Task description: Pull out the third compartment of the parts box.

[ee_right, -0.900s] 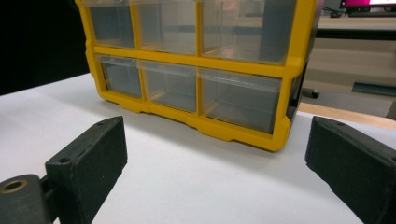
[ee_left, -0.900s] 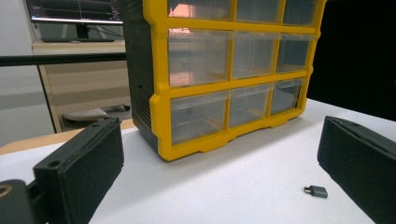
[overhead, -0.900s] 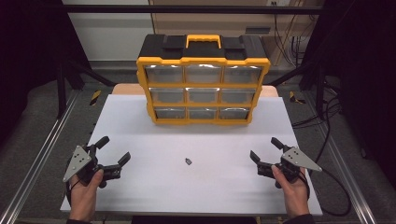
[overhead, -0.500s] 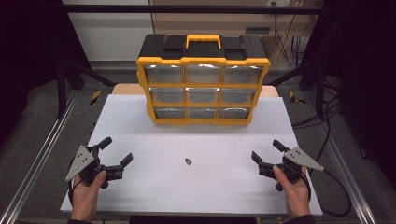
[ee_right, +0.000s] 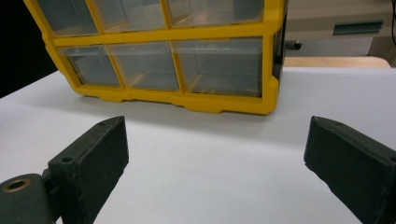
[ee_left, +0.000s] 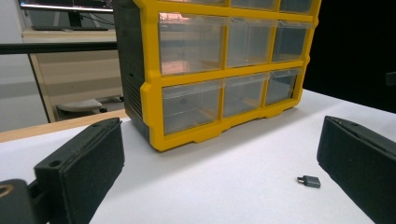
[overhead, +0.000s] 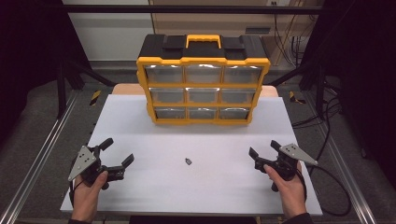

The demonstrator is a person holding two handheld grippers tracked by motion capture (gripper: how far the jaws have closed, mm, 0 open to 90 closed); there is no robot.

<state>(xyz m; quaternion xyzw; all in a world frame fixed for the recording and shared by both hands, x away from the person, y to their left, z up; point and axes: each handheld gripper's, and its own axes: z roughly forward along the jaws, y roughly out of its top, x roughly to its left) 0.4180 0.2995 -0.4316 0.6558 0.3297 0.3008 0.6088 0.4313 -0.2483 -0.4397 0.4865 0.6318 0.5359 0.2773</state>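
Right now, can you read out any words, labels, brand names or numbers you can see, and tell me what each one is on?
No readable text.
The yellow and black drawer organizer: no legible brand or label on its frame, handle or clear drawers.
The small dark part on the white table: too small to show any marking.
The left gripper and right gripper: no lettering visible on plates or jaws.

the small dark part [overhead: 187, 161] at table centre is too small to identify. in the right gripper view the organizer [ee_right: 173, 51] is cut off at 12 o'clock; its drawer contents stay unreadable.
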